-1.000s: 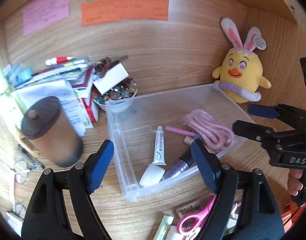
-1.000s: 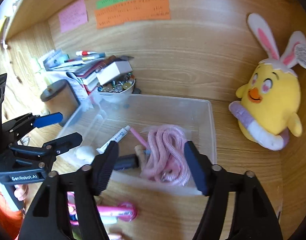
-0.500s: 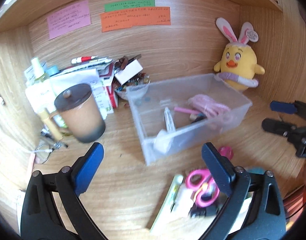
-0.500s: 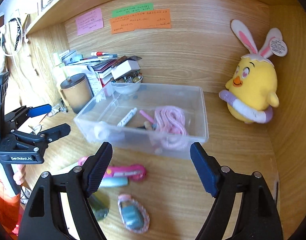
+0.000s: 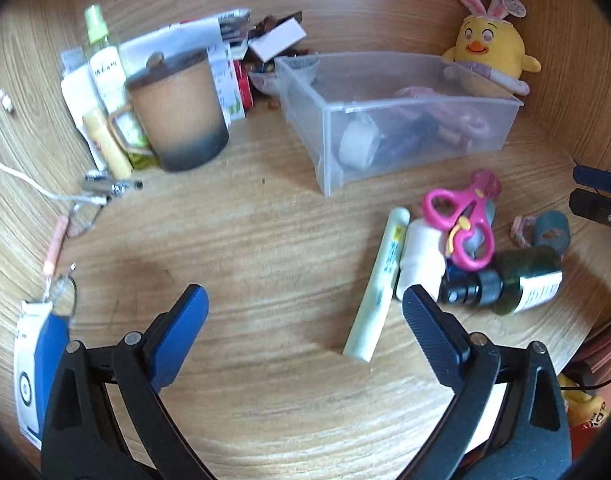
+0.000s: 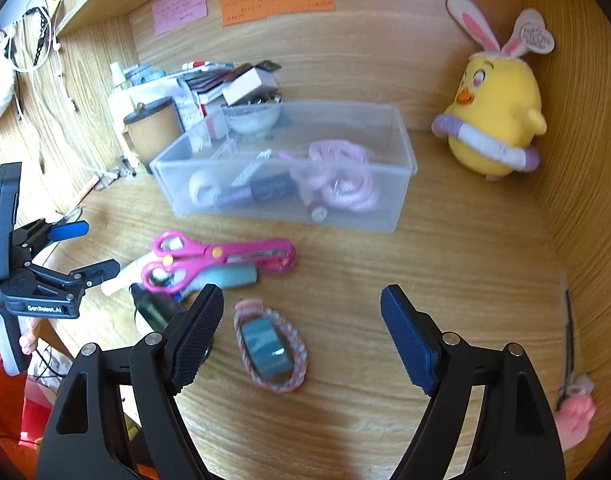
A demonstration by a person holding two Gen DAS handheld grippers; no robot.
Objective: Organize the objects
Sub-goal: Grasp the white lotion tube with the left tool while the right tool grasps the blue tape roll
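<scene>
A: The left gripper (image 5: 305, 312) hangs over bare desk (image 5: 265, 248), jaws wide but closing a touch, nothing between them.

B: And the right gripper (image 6: 301, 320)?

A: Spread wide too, empty. The tape roll (image 6: 267, 346) lies between its fingers, just below them, ringed by a braided band (image 6: 293, 334), touching neither pad.

B: What lies beyond?

A: Ahead-left of the right gripper, pink scissors (image 6: 209, 258) rest on a heap with a white tube (image 5: 379, 284) and a dark bottle (image 5: 517, 280). Farther on sits the clear bin (image 6: 401, 184), holding a pink cord (image 6: 341, 184) and small items. The chick toy (image 6: 497, 120) stands far right, the lidded cup (image 5: 177, 112) far left.
</scene>
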